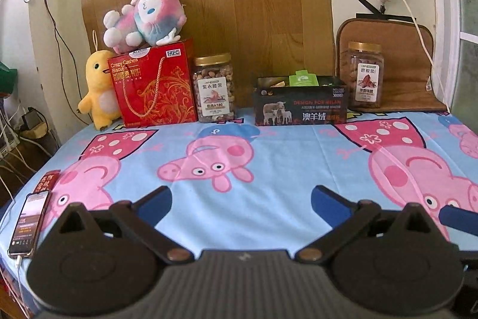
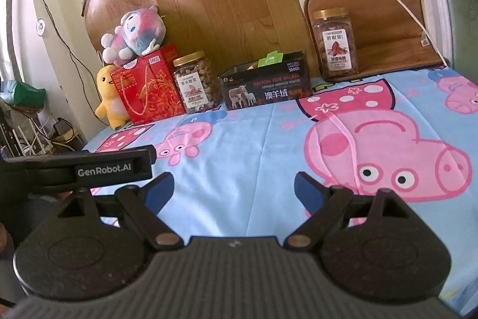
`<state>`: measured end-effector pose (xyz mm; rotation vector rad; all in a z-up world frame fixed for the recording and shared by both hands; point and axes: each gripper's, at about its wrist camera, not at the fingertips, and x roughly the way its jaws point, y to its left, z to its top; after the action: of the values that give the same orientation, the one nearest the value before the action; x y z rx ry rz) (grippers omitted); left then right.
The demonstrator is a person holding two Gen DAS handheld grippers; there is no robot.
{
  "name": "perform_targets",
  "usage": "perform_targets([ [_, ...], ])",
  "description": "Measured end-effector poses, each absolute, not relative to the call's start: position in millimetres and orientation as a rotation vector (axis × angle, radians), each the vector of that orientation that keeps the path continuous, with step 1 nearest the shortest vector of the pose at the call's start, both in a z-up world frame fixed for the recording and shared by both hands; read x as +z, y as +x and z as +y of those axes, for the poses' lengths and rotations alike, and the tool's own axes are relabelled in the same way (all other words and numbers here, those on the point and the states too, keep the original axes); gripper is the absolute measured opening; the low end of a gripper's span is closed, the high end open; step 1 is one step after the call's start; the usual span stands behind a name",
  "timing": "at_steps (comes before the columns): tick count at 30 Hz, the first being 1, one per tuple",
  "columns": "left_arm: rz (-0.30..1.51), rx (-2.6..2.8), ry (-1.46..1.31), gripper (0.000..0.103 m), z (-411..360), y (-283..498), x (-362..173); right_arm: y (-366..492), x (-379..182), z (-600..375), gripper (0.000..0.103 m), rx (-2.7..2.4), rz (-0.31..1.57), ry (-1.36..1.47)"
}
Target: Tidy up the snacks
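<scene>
pre-grasp — left gripper [image 1: 241, 201] and right gripper [image 2: 234, 189] both gaping, empty, well short of the snacks; next, probably reach for nut jar [image 1: 214, 88].

— We see clear plastic jars [image 1: 214, 88] with shiny gold lids beside the glossy red paper bag [image 1: 154, 85].
— We also see printed cloth [image 1: 283, 145], fuzzy plush toys [image 1: 145, 18], smooth wood-grain board [image 1: 239, 5].
</scene>
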<state>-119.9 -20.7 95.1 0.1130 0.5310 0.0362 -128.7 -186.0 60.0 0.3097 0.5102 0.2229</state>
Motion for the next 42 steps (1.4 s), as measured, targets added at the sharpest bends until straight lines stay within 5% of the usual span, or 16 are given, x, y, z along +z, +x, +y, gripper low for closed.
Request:
perform_targets([
  [42,0.631,0.014,0.044,0.103,-7,-116,71,-124,52,-185,0.099,0.136,0.53,0.351],
])
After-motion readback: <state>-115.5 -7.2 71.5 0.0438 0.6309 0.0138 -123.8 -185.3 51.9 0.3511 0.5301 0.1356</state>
